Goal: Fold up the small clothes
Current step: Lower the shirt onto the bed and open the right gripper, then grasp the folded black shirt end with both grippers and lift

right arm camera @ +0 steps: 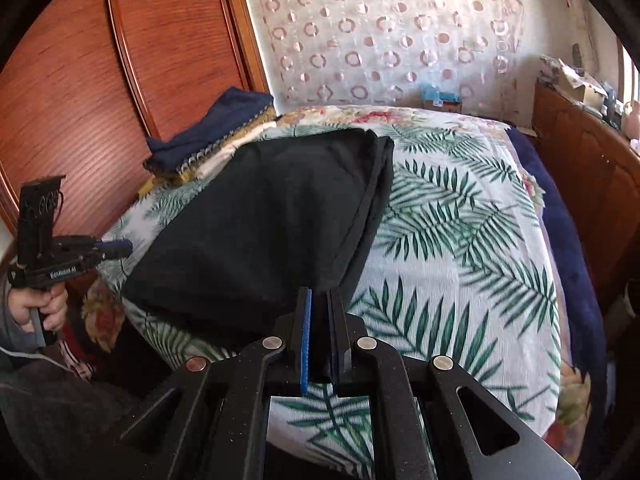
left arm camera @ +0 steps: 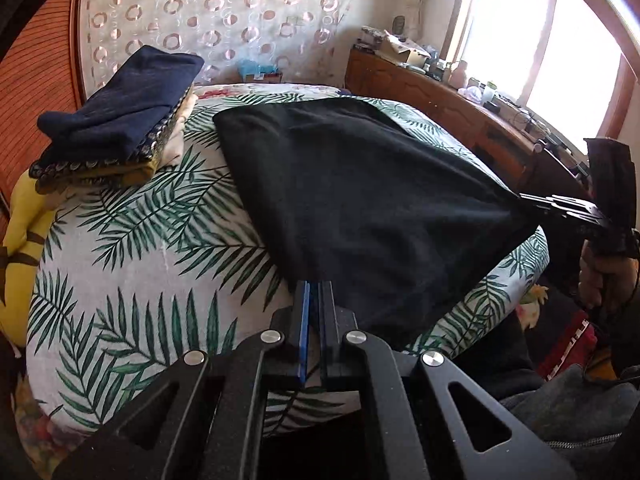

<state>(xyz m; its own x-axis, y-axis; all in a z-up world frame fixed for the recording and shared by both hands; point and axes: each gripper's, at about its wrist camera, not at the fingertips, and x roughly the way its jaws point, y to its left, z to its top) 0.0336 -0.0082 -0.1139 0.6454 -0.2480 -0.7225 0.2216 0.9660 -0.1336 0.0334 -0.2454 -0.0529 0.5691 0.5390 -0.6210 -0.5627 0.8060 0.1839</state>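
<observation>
A black garment (left arm camera: 352, 200) lies spread on the palm-leaf bedspread (left arm camera: 140, 248), folded over at its far edge. My left gripper (left arm camera: 316, 286) is shut on its near left corner. My right gripper (right arm camera: 320, 294) is shut on its near right corner; it also shows in the left wrist view (left arm camera: 524, 199), pinching the cloth and pulling it taut. The left gripper also shows in the right wrist view (right arm camera: 124, 249), at the garment's left corner. The garment (right arm camera: 260, 224) sags slightly between the two corners.
A stack of folded clothes with a navy piece on top (left arm camera: 124, 108) sits at the back left by the wooden headboard (right arm camera: 100, 92). A yellow cushion (left arm camera: 24, 248) lies at the left edge. A cluttered wooden sideboard (left arm camera: 460, 120) runs along the right under the window.
</observation>
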